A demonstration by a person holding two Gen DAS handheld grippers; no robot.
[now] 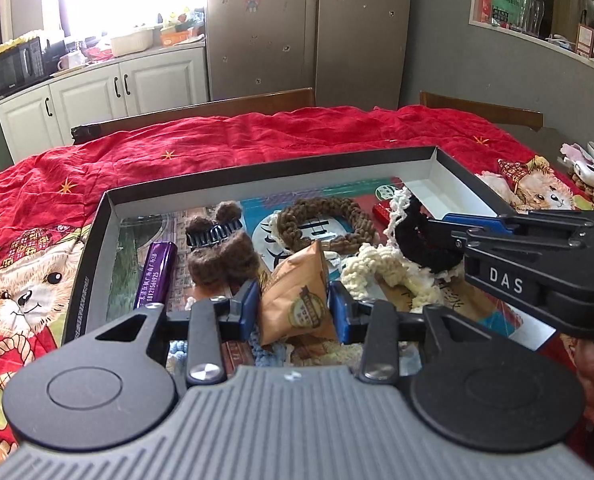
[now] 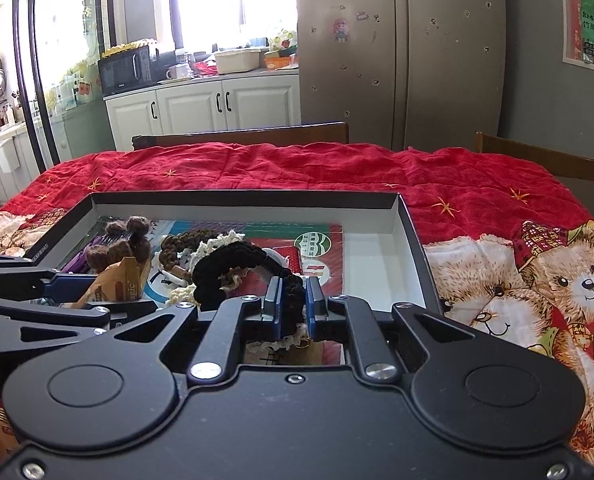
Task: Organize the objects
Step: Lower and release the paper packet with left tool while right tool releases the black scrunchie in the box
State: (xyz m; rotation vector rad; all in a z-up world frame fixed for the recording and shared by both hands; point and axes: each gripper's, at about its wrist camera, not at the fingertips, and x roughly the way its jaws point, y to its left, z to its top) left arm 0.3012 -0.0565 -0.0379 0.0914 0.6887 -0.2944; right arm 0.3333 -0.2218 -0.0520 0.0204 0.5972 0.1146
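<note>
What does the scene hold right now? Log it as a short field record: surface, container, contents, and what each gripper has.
surface: red bear-print cloth over a table
container: shallow black box, white inside
contents: purple tube, brown fuzzy hair clip, brown braided ring, cream yarn piece, printed cards underneath
left gripper: fingers either side of a tan snack packet, touching it
right gripper: shut on a black scrunchie
free space: right end of the box
</note>
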